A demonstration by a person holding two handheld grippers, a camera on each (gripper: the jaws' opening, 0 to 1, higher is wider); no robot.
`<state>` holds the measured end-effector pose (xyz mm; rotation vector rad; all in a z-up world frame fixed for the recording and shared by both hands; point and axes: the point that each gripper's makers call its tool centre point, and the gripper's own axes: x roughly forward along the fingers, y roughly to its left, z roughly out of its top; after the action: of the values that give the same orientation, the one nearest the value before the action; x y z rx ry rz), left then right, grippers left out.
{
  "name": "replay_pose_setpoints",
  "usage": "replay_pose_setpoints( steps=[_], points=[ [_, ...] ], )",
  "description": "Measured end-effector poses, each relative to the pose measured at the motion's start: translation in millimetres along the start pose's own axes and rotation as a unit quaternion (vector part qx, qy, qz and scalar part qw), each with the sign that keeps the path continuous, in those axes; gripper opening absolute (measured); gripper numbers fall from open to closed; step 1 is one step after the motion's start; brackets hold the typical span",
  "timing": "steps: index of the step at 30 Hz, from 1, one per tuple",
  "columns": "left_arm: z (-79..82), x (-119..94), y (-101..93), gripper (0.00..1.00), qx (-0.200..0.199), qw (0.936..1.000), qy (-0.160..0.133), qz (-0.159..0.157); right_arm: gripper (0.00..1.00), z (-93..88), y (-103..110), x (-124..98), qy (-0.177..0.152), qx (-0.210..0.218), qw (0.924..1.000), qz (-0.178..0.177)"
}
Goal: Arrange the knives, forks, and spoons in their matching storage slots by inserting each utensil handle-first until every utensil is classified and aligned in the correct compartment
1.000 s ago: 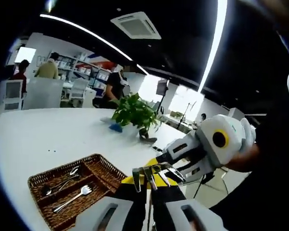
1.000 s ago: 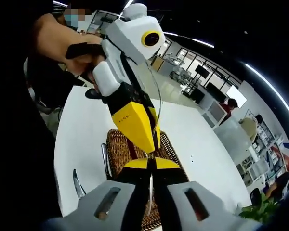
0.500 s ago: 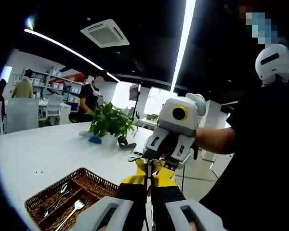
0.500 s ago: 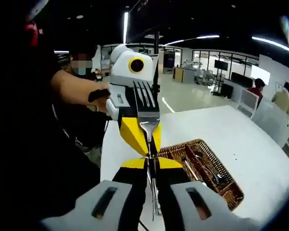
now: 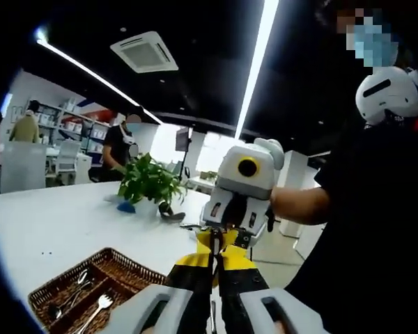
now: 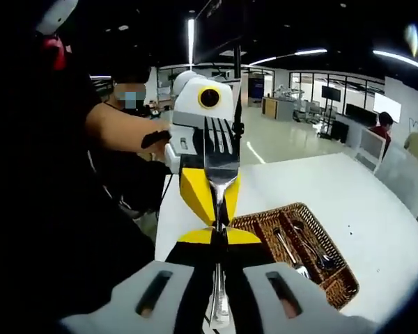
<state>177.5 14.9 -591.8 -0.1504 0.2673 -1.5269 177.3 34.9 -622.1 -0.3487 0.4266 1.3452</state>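
Couple of utensils already sit in the wicker tray [image 6: 338, 282], but both the left gripper [image 5: 214, 252] and right gripper [image 6: 219, 233] are clamped on one fork [image 6: 221, 156] in midair, so sorting isn't done.

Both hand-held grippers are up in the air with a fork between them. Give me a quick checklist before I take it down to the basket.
1. Right hand-held gripper shut on the fork: ok, the jaws are closed around the neck, tines up.
2. Left hand-held gripper let go of the fork: not ok, its yellow tips still meet at the fork.
3. Handle end free for handle-first entry: ok, the handle hangs below the right jaws.
4. Basket reachable: ok, it sits on the white table, below and to the right in the right gripper view.
5. Fork slot has room: cannot tell, one fork lies there already.
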Motion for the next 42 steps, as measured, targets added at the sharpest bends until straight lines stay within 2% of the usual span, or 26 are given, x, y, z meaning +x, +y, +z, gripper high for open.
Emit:
replay_pose_setpoints(
  steps=[6,12,16,17,19,23,25,26,27,28,30,33,34,35,37,38,42],
  points=[
    [0.8,-5,0.5,0.0,-0.003,1.0,-0.002,-0.003,0.01,6.5,1,-2,-0.01,-0.011,0.9999,-0.001],
    [-2.8,-5,2.6,0.05,-0.006,0.9998,0.01,0.014,0.0,1.1,-2,0,0.037,-0.04,0.9984,-0.014],
    [-2.1,-11,12.4,0.27,-0.009,0.9986,0.008,0.052,0.0,-4.0,-6,-1,0.065,-0.057,0.9959,-0.029],
    [-5.6,-16,19.9,0.3,0.003,0.9969,0.02,0.076,0.0,-4.6,-7,-1,0.067,-0.06,0.9955,-0.031],
    [-11.2,-22,24.1,0.39,0.012,0.9946,0.036,0.097,0.0,-6.0,-9,-2,0.073,-0.064,0.9946,-0.036],
    [-13.4,-37,30.5,0.61,0.031,0.9895,0.043,0.135,0.0,-8.8,-13,-3,0.085,-0.077,0.9924,-0.044],
    [-11.4,-49,39.6,0.76,0.051,0.9818,0.05,0.176,0.0,-9.4,-13,-4,0.089,-0.08,0.9918,-0.046],
    [-8.1,-58,47.9,0.84,0.071,0.9742,0.051,0.208,0.0,-9.5,-14,-4,0.09,-0.081,0.9916,-0.047],
    [-8.2,-65,53.1,0.97,0.071,0.9689,0.058,0.23,0.0,-9.8,-14,-5,0.092,-0.083,0.9911,-0.048],
    [-8.6,-71,57.0,0.99,0.07,0.9644,0.064,0.247,0.0,-10.7,-16,-6,0.096,-0.086,0.9903,-0.052],
    [-16.6,-90,63.1,1.0,0.069,0.951,0.107,0.282,0.0,-11.4,-18,-6,0.1,-0.087,0.9897,-0.055],
    [-16.5,-112,65.6,1.0,0.061,0.9386,0.115,0.319,0.0,-11.8,-23,-8,0.108,-0.097,0.9875,-0.061],
    [-15.8,-116,64.2,1.0,0.057,0.9379,0.114,0.323,0.0,-11.7,-25,-9,0.11,-0.099,0.987,-0.063],
    [-17.4,-127,65.5,1.0,0.05,0.931,0.121,0.341,0.0,-11.7,-26,-10,0.112,-0.102,0.9863,-0.064],
    [-16.1,-143,68.5,1.0,0.063,0.9183,0.133,0.367,0.0,-11.9,-31,-12,0.12,-0.109,0.9844,-0.068],
    [-13.9,-148,68.8,1.0,0.066,0.9146,0.132,0.377,0.0,-11.9,-34,-13,0.124,-0.114,0.9832,-0.071],
    [-5.8,-160,62.4,1.0,0.052,0.9126,0.116,0.389,0.0,-10.8,-43,-15,0.13,-0.124,0.9809,-0.076]
  ],
)
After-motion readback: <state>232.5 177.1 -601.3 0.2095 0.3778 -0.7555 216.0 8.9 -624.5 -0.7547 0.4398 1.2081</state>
